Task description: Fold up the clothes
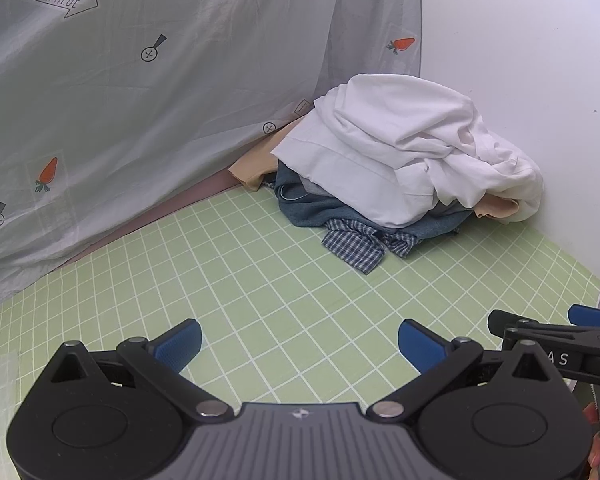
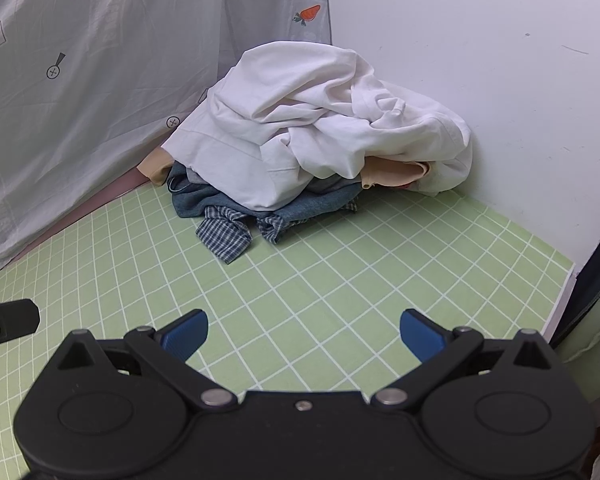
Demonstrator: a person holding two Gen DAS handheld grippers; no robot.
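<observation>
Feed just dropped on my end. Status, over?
Left gripper open, empty. Right gripper open, empty. Clothes pile untouched in corner, white garment on top. Mat clear between.

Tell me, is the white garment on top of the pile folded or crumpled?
Crumpled: the white garment lies bunched in loose wrinkles on the clothes pile, unfolded.
</observation>
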